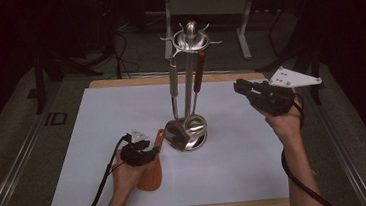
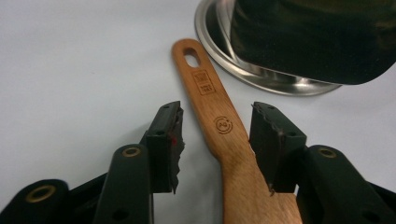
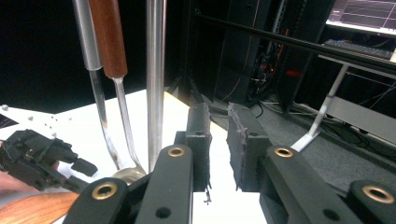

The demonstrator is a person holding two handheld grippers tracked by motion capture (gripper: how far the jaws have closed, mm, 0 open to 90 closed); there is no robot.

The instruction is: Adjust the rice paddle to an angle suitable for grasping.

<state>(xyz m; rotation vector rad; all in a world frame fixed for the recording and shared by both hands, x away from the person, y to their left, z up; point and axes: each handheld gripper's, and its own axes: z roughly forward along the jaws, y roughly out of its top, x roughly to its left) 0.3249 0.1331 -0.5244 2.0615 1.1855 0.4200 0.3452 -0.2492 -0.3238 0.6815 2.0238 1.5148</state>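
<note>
Wooden spatula [image 2: 223,135] lies between my left gripper's [image 2: 217,144] spread jaws, ungripped; next I pinch its handle, right gripper [image 3: 218,144] slightly parted, empty.

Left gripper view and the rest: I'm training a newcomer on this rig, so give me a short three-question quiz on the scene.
1. True or false: the left claw is clamped on the flat wooden spatula.
2. What does the spatula's holed handle end point toward: A) the round steel base of the utensil stand, B) the table edge?
3. Is anything between the jaws of the right claw?

Key: 1. False; its jaws are open, one on each side of the handle, the right pad close to it. 2. A. 3. No; a narrow bare gap.
</note>
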